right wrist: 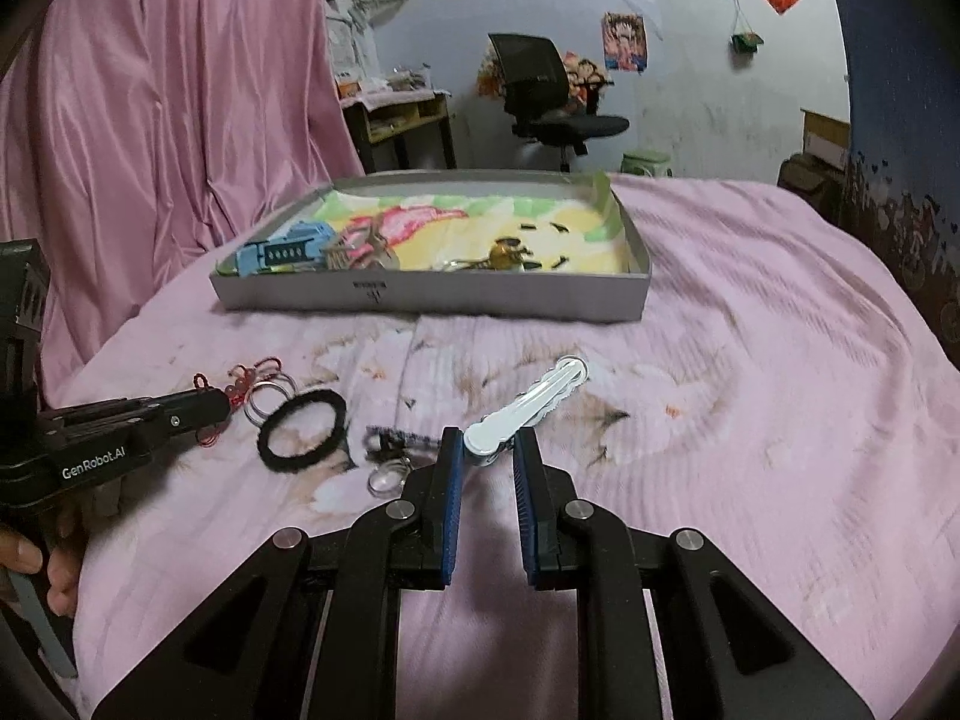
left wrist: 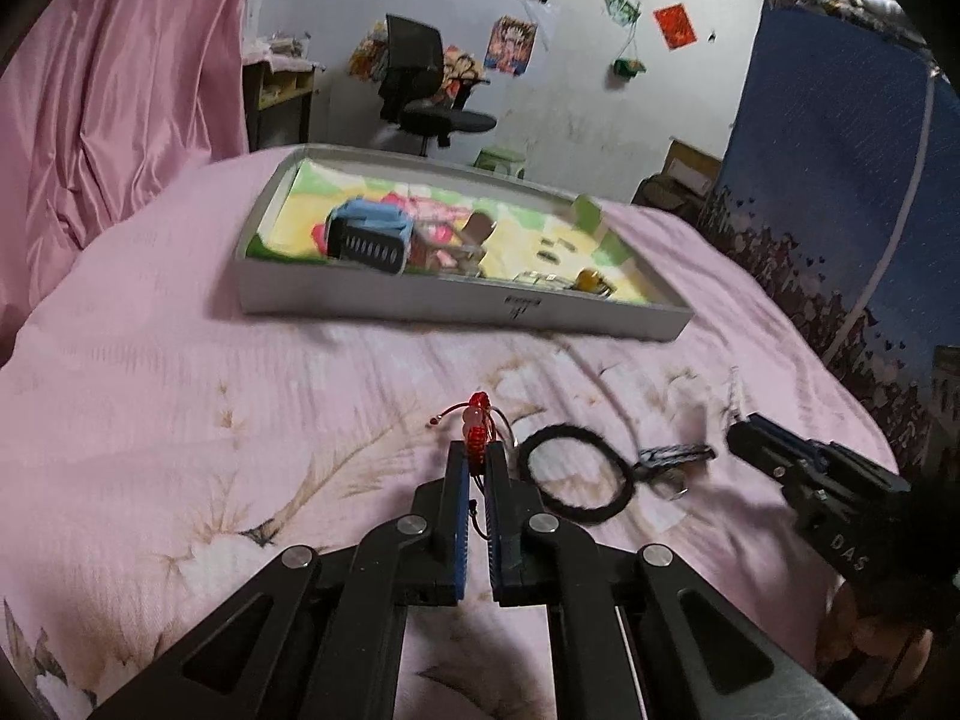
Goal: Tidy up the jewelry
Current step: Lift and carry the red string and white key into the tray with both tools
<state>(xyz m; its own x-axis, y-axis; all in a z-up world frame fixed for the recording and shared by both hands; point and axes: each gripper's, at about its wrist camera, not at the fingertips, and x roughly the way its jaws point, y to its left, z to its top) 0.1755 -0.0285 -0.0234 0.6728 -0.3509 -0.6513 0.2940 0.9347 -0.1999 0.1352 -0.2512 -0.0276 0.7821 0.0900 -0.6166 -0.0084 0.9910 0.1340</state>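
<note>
Black "GenRobot.AI" left gripper (right wrist: 225, 405) fingers pinching red bracelet (left wrist: 477, 420); right gripper (right wrist: 487, 450) fingers clamping white clip (right wrist: 528, 399).

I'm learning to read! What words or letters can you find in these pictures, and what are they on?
"GenRobot.AI": on the side of the left hand-held gripper.
"DAS": on the body of the right hand-held gripper.
Dark logo on the grey tray front wall: too blurred to read.
Wall posters: too small to read.
</note>
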